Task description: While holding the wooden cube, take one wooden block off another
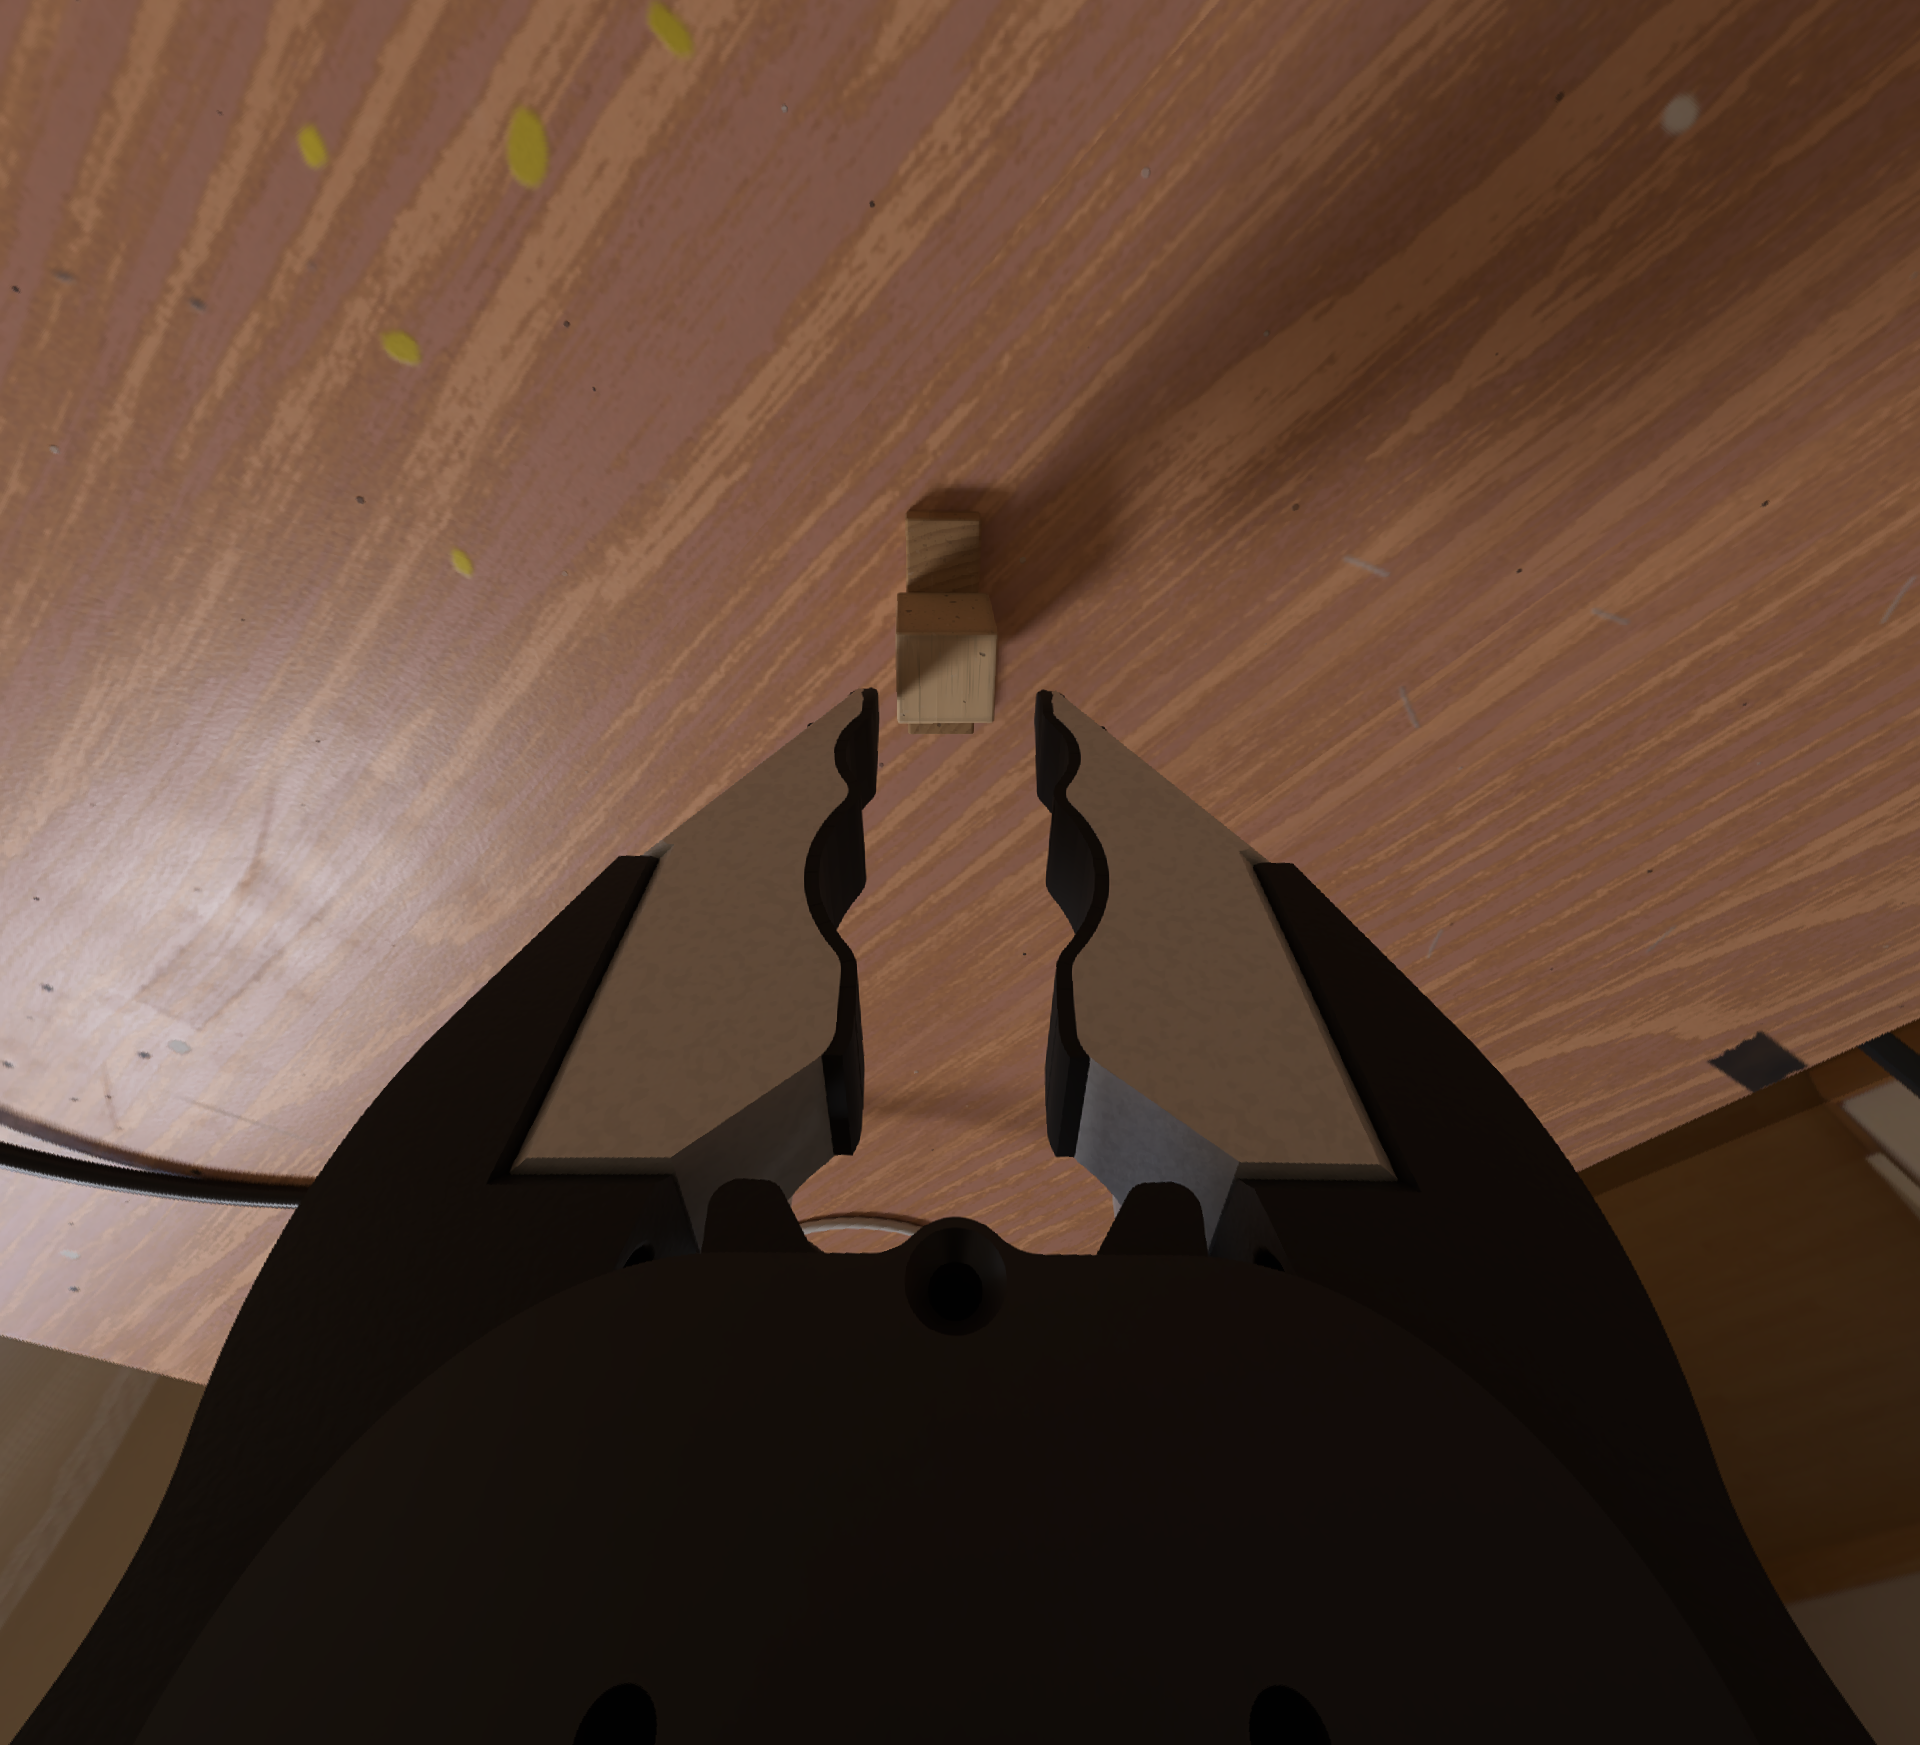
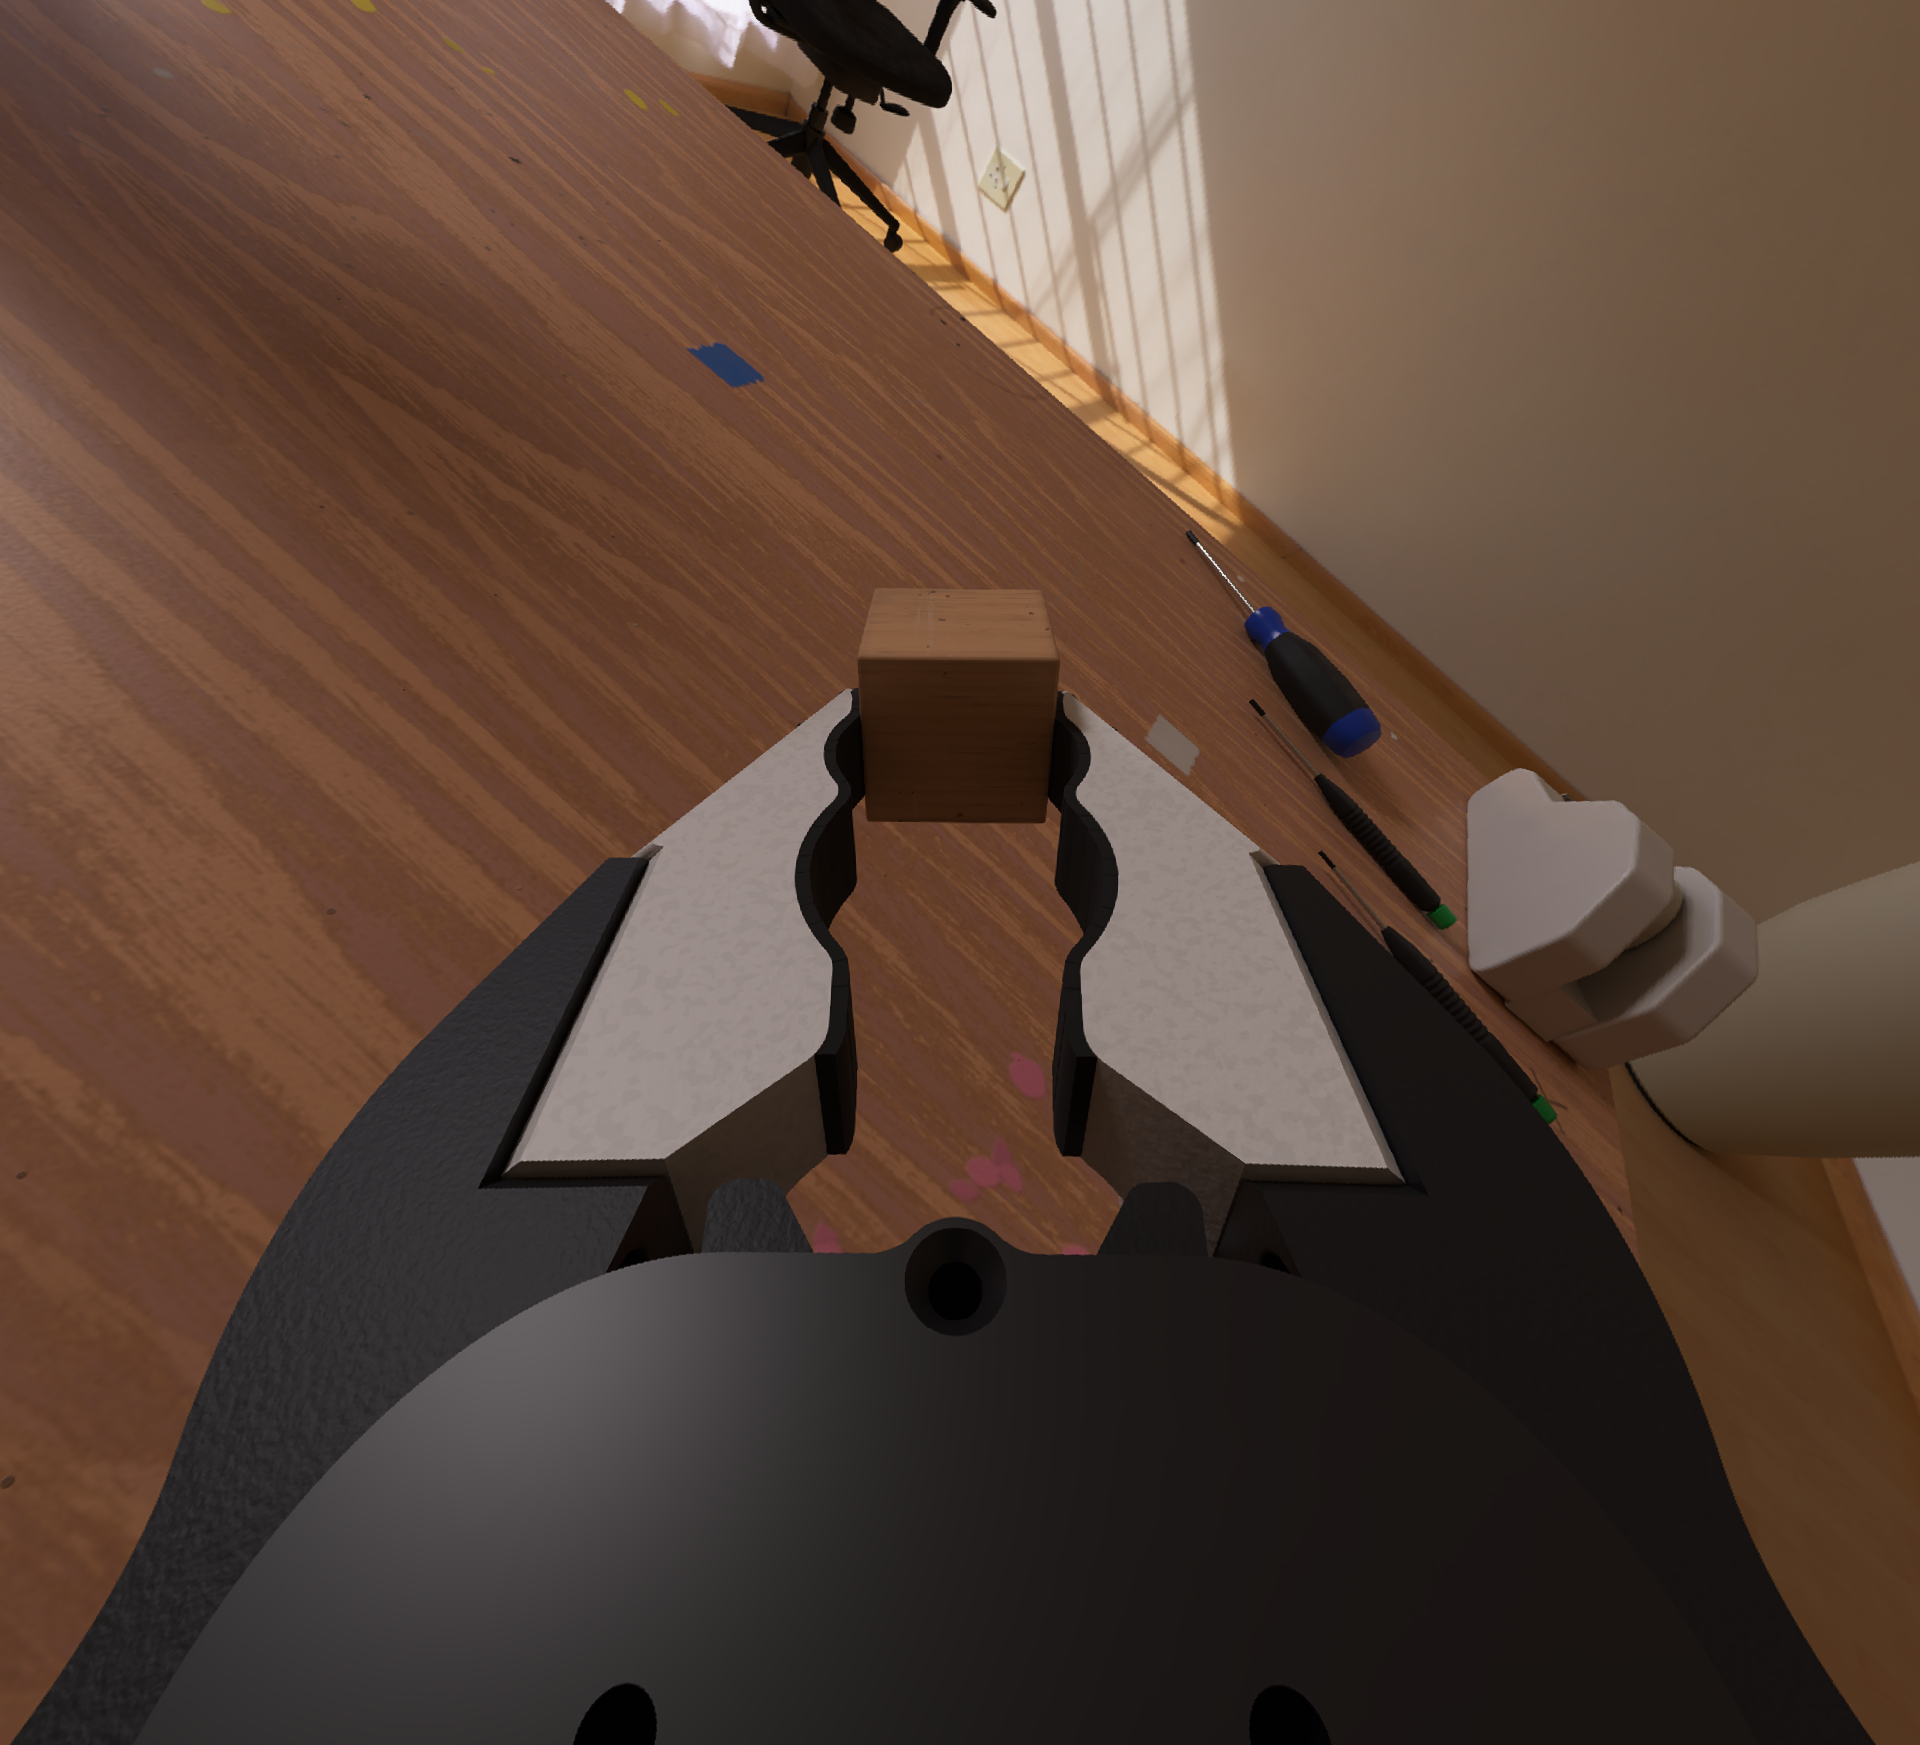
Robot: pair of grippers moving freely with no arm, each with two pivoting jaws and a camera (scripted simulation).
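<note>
In the left wrist view, a pale wooden block (image 1: 945,661) sits on top of another pale block (image 1: 943,540), which sticks out beyond it and shows as a sliver at its near edge. Both rest on the wooden table (image 1: 1351,448). My left gripper (image 1: 956,698) is open and empty, with its fingertips just short of the top block, one to each side. In the right wrist view, my right gripper (image 2: 956,700) is shut on a darker brown wooden cube (image 2: 954,729) and holds it at the fingertips above the table (image 2: 416,448).
A blue-handled screwdriver (image 2: 1311,679) and two thin green-tipped screwdrivers (image 2: 1371,838) lie near the table's right edge. A bulky beige object (image 2: 1590,926) stands there too. There is a patch of blue tape (image 2: 725,365) on the table and an office chair (image 2: 842,2) beyond it.
</note>
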